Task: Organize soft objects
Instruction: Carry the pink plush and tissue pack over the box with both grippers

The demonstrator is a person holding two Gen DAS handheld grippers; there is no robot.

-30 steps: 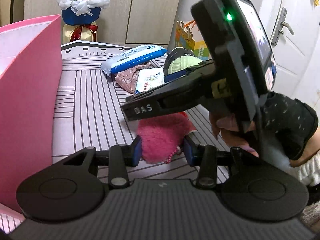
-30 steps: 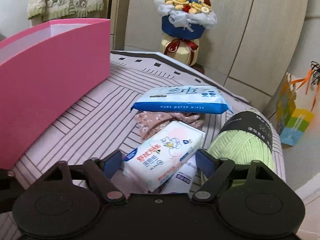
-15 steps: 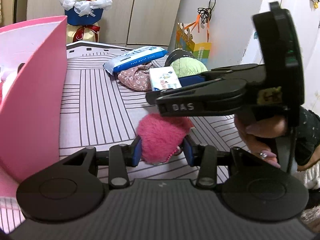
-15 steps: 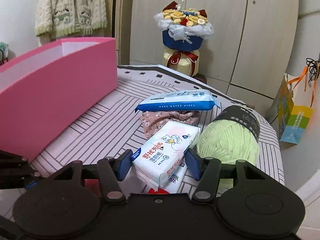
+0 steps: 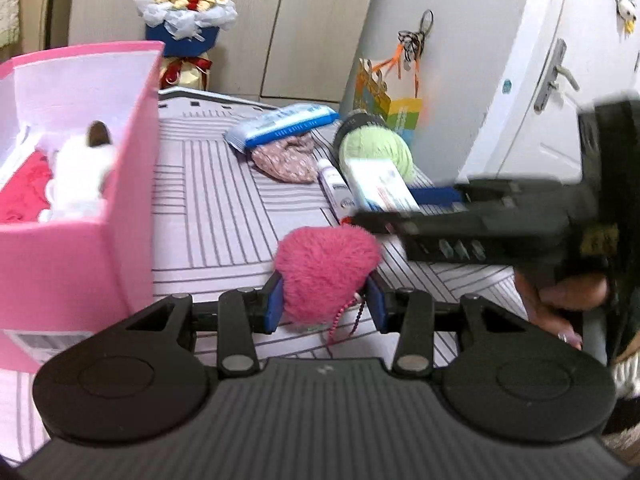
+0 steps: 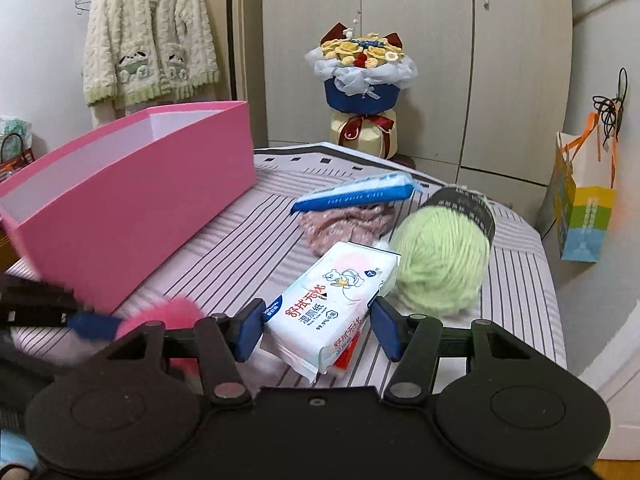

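Left gripper [image 5: 325,305] clamped on pink pompom [image 5: 326,270], held clear of striped cloth [image 5: 208,216]; right gripper [image 6: 318,330] pads pressing both sides of white wipes pack [image 6: 336,304], pack apparently lifted; step in hand, by look: both pieces gripped, carry toward box; pink box [image 5: 120,216] lies left of and beyond both grippers, open top, white plush [image 5: 80,172] already inside; next move calls for lift over near wall, release inside; farther ahead wait green yarn [image 6: 440,260], floral fabric [image 6: 348,224], blue wipes pack [image 6: 352,194].
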